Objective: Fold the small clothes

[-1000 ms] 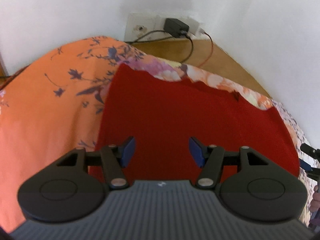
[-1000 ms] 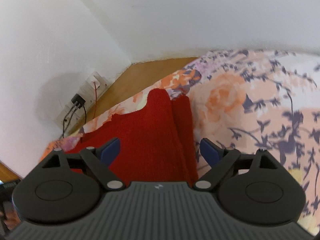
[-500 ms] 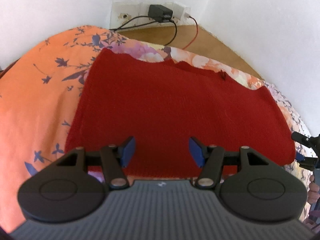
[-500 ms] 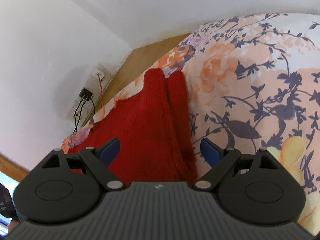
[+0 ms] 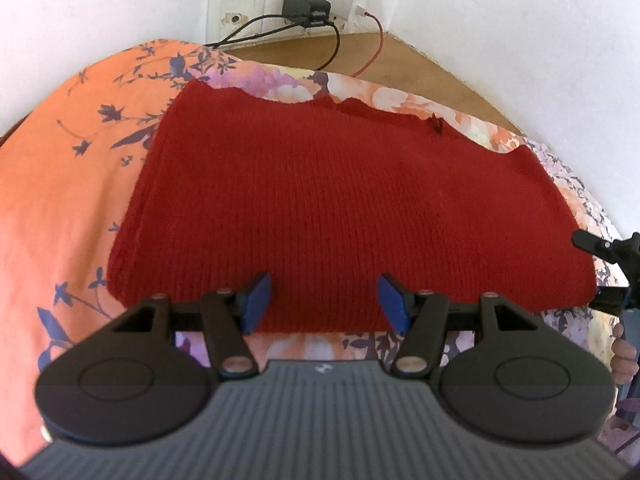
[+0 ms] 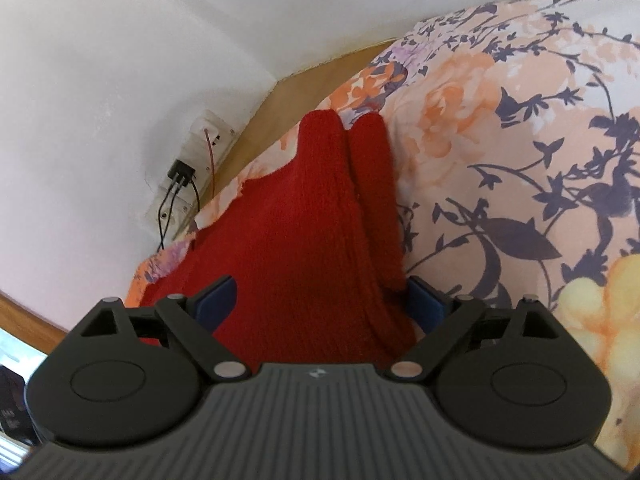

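Observation:
A red knitted garment [image 5: 344, 200] lies folded flat on an orange floral bedsheet [image 5: 60, 184]. My left gripper [image 5: 322, 286] hovers open over the garment's near edge, nothing between its blue pads. In the right wrist view the garment's [image 6: 304, 240] end with two narrow lobes runs away from me. My right gripper [image 6: 322, 294] is open and low over that end, the knit lying between its jaws, the right pad [image 6: 424, 304] right beside the garment's edge. From the left wrist view the right gripper [image 5: 600, 270] shows at the garment's right end.
A wall socket with a black charger [image 5: 304, 6] and cables sits in the corner beyond the bed. A strip of wooden floor [image 5: 420, 68] separates the bed from white walls. A person's fingers [image 5: 624, 360] show at the right edge.
The left gripper drew back toward the garment's near edge, so the whole garment now shows. The right gripper sank lower over the garment's end. Both stayed open.

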`<state>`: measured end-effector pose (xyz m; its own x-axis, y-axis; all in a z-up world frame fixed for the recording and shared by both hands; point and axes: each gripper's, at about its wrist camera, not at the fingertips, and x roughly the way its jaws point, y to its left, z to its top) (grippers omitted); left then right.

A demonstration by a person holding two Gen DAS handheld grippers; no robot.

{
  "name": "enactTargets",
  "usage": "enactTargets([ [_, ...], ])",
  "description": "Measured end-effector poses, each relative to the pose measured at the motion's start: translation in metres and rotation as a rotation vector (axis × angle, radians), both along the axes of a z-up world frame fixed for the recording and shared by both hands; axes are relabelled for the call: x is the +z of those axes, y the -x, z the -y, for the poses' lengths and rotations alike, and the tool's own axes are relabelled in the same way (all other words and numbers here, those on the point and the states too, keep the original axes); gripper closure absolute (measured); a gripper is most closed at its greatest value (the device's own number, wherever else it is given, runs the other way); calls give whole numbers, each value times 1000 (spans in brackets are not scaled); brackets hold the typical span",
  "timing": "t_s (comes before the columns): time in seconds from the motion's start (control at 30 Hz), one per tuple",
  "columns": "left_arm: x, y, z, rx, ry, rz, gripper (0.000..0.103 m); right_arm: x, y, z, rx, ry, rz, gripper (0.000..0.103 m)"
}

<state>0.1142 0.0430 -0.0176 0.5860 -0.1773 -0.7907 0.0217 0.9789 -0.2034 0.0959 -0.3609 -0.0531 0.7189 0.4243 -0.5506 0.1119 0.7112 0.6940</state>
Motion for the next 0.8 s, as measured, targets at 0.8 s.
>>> enactTargets([
  [0.8,-7,-5,11,40,-42,-26,42,-9,-37,1,140,-56,84,4],
])
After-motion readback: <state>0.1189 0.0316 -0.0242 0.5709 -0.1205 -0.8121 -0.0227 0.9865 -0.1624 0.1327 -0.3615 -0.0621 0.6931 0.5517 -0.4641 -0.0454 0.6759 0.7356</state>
